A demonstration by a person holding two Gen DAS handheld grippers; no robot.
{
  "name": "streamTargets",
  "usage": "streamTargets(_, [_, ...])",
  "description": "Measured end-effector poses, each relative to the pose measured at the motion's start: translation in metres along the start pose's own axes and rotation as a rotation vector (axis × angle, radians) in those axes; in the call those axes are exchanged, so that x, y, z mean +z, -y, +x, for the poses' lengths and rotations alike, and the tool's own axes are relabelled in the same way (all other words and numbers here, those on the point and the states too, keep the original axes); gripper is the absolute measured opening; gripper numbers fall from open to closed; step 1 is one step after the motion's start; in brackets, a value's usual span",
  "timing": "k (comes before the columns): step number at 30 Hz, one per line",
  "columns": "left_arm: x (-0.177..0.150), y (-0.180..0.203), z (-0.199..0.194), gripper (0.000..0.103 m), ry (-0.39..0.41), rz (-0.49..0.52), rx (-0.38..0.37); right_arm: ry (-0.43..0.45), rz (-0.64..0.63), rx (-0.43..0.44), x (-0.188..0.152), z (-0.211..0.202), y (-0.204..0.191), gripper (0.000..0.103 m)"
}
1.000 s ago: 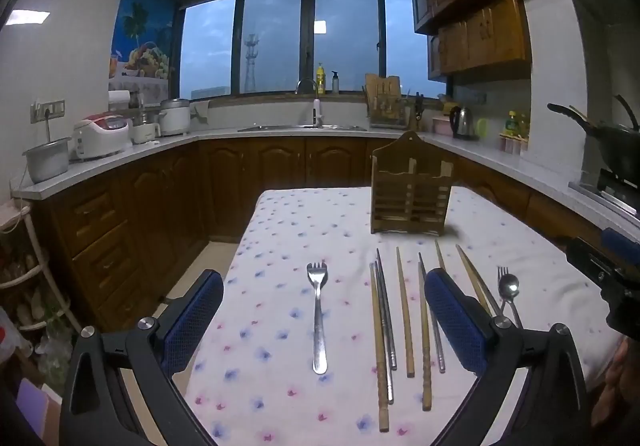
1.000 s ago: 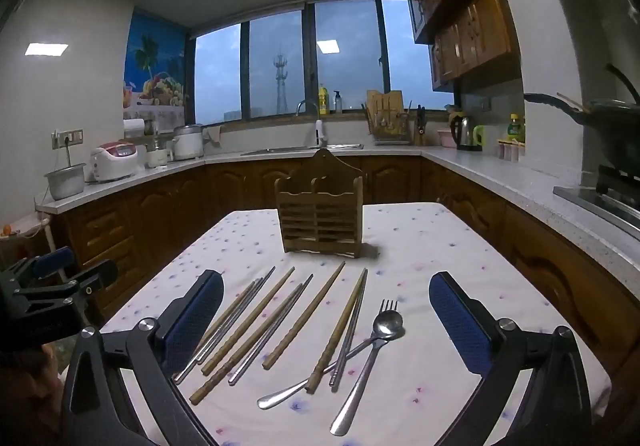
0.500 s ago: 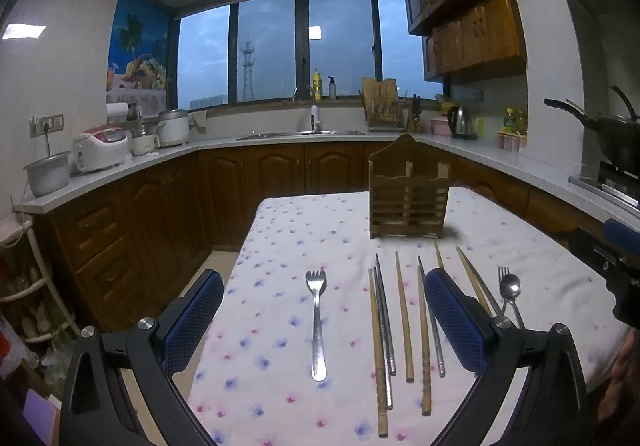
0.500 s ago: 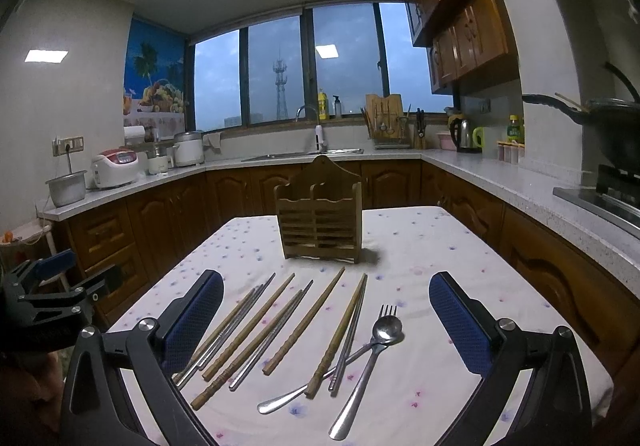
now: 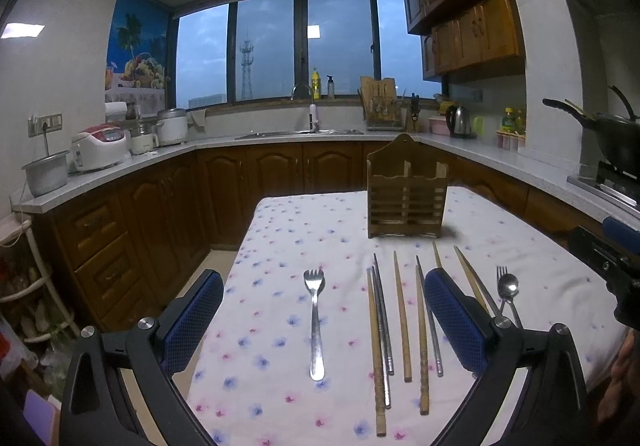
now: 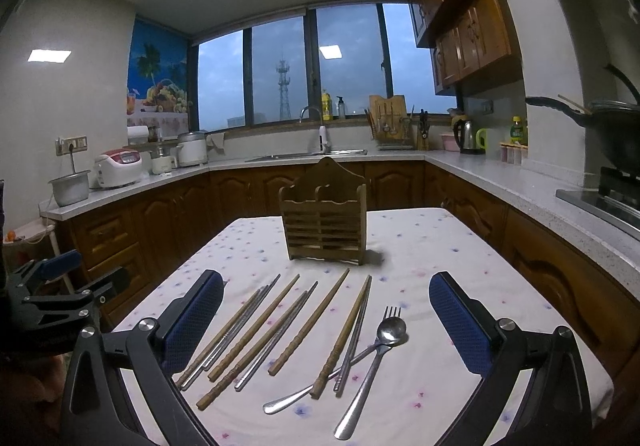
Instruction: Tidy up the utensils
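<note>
Left gripper (image 5: 323,320): jaws stood wide apart and held nothing; it hung above the near edge of the table (image 5: 280,230).
Right gripper (image 6: 326,320): jaws likewise spread wide and empty, above the near edge on the other side of the spread.
Lone fork (image 5: 315,320): lay flat on the flowered cloth, apart from the other utensils, directly ahead of the left gripper and centred between its pads.
Fork long axis: ran straight away from the left gripper, tines at the far end, handle end nearest.
Chopsticks (image 6: 256,330): wooden and metal sticks lay side by side to the right of the lone fork; in the right wrist view they fanned out, near ends toward the left pad, far tips toward the holder.
Spoon (image 6: 374,366): lay ahead of the right gripper, bowl at the far end, crossing a second fork (image 6: 340,360) whose tines showed just behind the bowl.
Wooden holder (image 6: 323,224): stood upright at the far middle of the table, beyond every utensil, both compartments apparently empty.
Nearer arm: left for the lone fork; right for the spoon and second fork.
Judgement: a grasp across the lone fork's handle would call for a descent and a closing squeeze, the jaws already straddling its axis.
</note>
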State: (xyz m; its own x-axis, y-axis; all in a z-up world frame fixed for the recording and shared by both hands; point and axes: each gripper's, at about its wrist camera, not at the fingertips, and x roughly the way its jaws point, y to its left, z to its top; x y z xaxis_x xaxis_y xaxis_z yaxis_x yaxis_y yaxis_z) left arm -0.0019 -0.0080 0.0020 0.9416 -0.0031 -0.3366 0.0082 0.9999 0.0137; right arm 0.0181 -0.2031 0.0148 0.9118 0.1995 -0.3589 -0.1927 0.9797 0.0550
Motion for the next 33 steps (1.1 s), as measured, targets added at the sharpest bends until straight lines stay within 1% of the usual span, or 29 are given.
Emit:
streamTargets(27, [0.0, 0.002, 0.001, 0.102, -0.006, 0.002, -0.008, 0.001, 0.005, 0.007, 0.0, 0.003, 0.0, 0.103])
streamTargets(33, [0.002, -0.001, 0.011, 0.102, -0.044, -0.012, -0.024, -0.024, 0.01, 0.002, -0.001, 0.008, 0.0, 0.103])
